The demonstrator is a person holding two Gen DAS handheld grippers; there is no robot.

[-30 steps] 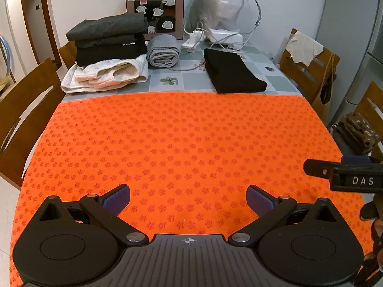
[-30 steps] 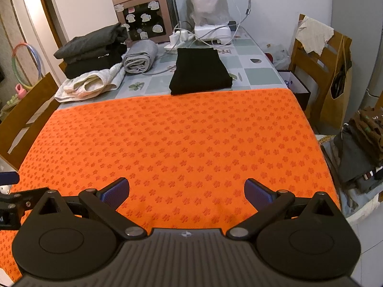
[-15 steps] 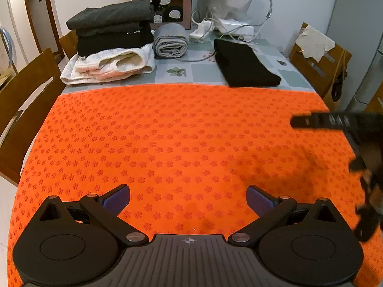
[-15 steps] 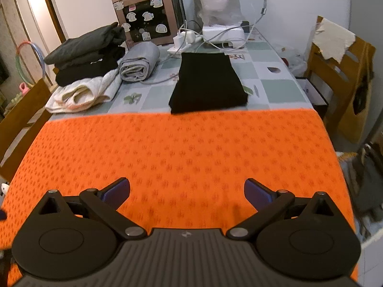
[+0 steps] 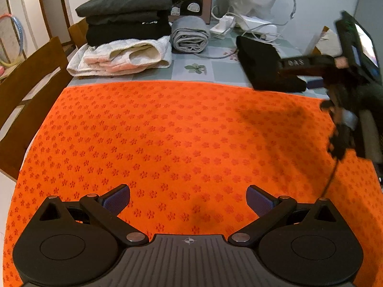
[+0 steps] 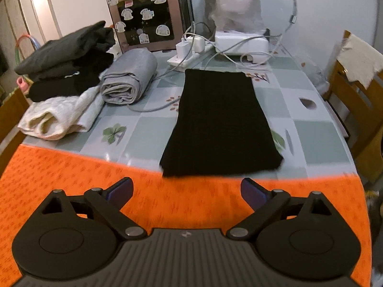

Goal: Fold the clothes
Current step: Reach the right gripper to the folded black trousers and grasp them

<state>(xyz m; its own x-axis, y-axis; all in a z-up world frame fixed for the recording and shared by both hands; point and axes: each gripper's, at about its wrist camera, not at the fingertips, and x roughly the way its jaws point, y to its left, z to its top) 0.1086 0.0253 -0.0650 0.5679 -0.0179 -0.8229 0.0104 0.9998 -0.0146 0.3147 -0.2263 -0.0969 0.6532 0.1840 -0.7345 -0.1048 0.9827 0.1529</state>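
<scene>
Reaching toward the folded black garment, the right gripper hangs with jaws spread wide and empty, just short of its near edge where it meets the orange mat. Looks like a pickup is the step in hand; next it needs both pads around that near hem. The left gripper hovers over bare mat, spread wide too, holding nothing. Beyond: a stack of folded clothes, a grey roll, wooden chairs around the table
</scene>
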